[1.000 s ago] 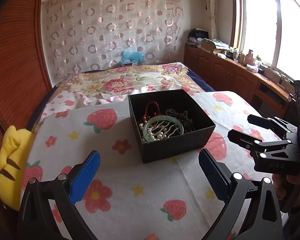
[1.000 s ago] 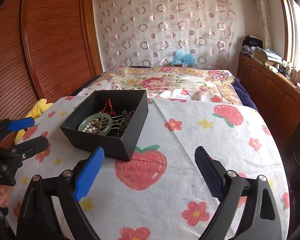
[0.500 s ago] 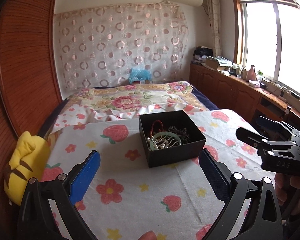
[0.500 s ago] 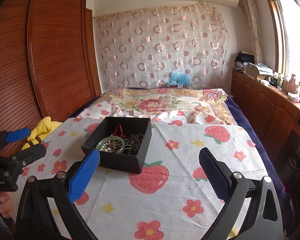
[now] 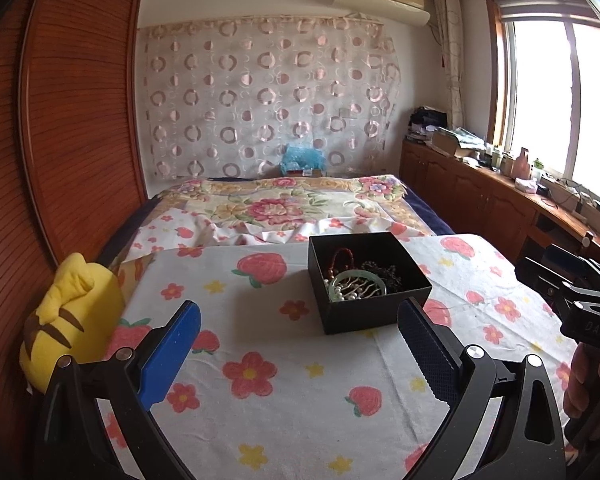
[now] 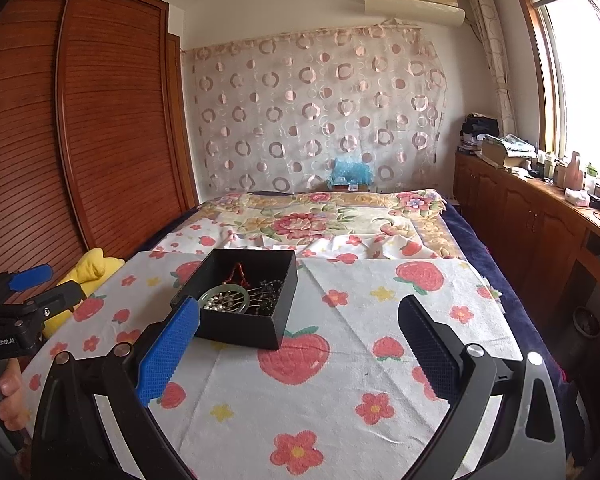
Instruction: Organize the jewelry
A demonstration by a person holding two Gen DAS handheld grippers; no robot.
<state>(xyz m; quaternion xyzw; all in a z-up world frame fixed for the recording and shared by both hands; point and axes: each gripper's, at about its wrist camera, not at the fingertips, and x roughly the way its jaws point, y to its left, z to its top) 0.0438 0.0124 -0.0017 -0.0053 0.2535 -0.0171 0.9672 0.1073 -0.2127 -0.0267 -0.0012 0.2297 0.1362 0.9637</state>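
1. Now your left gripper (image 5: 298, 350) hangs above the strawberry-and-flower printed white cloth (image 5: 300, 380), blue-padded fingers spread wide, nothing between them.
2. Your right gripper (image 6: 298, 350) is likewise spread wide and empty, off to the right of the box.
3. Square black cardboard box (image 5: 366, 280), lidless, sits on the cloth ahead of both grippers, clear of the fingers.
4. Inside the box: pale green jade-like bangle (image 5: 358, 285), white pearl strand (image 5: 342, 294) tangled across it, red beaded loop (image 5: 342, 258) behind, dark bead cluster (image 5: 384, 272) to the right.
5. Yellow plush toy (image 5: 68, 320) lies at the cloth's left edge by the wooden slatted wardrobe (image 5: 72, 120).
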